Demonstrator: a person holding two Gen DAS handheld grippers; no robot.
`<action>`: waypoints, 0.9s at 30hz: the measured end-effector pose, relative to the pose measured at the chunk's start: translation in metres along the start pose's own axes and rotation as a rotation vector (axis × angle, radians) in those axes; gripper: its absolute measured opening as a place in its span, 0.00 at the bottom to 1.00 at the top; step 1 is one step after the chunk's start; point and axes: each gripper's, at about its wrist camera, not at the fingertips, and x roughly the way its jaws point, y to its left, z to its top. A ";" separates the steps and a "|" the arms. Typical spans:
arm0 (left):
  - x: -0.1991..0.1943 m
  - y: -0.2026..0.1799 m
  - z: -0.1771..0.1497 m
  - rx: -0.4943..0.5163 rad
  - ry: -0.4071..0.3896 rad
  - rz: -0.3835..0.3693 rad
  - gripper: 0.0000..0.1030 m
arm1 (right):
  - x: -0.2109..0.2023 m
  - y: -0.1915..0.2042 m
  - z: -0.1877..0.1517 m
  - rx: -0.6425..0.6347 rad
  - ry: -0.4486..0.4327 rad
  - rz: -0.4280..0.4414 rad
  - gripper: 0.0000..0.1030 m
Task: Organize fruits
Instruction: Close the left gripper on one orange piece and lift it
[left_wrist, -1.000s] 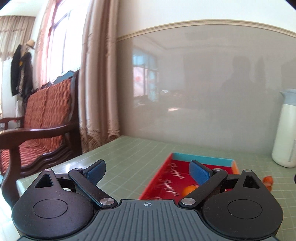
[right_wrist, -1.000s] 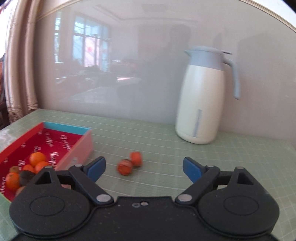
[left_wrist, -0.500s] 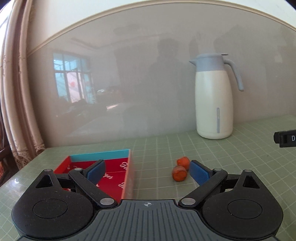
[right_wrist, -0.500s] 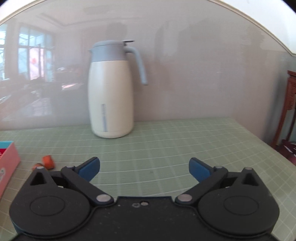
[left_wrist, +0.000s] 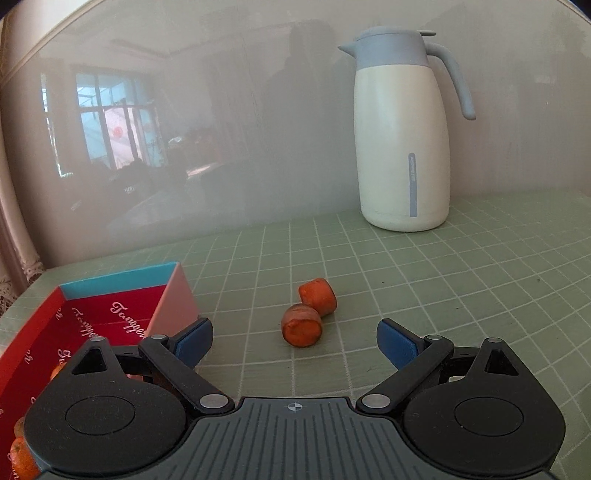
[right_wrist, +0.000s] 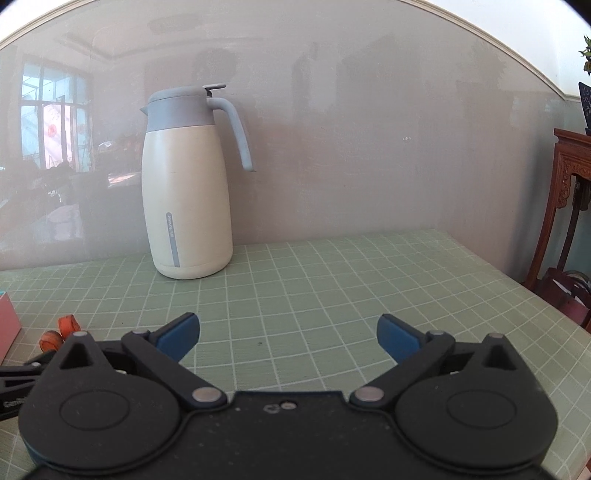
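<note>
Blue-padded and black-framed, the left gripper (left_wrist: 294, 341) was seen nearest in its own view, its jaws spread wide with nothing pressed between them. Just ahead of the gap, two small orange fruits lay on the pale green gridded table mat (left_wrist: 461, 295): the nearer orange fruit (left_wrist: 302, 329) was set in line with the middle of the opening, and the farther orange fruit (left_wrist: 318, 294) was found touching it from behind and slightly to the right. Neither was touched by the pads. To the left, a shallow red cardboard box with a teal far wall and a pink outer side (left_wrist: 110, 314) was seen beside the left finger; more orange fruits (left_wrist: 22, 452) were glimpsed inside it, mostly hidden by the gripper body. Farther back, a tall cream thermos jug with a grey-blue lid and handle (left_wrist: 402, 140) was stood upright near the glossy grey wall panel (left_wrist: 221, 129), well apart from the fruits.

In the right wrist view, the right gripper (right_wrist: 288, 334) was likewise held fully spread, having just been opening, with only bare mat between its pads. The two fruits were seen at its far left, beyond the left finger, with the pink corner of the box at the frame edge.
</note>
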 end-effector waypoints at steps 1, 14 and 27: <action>0.002 -0.001 0.000 0.003 0.003 -0.002 0.92 | 0.000 -0.001 0.000 0.004 -0.001 0.004 1.00; 0.040 0.000 0.006 -0.048 0.088 -0.055 0.38 | -0.001 0.005 0.004 0.008 -0.004 0.041 1.00; 0.033 0.005 0.004 -0.075 0.050 -0.054 0.30 | -0.001 0.006 0.004 0.008 0.001 0.054 1.00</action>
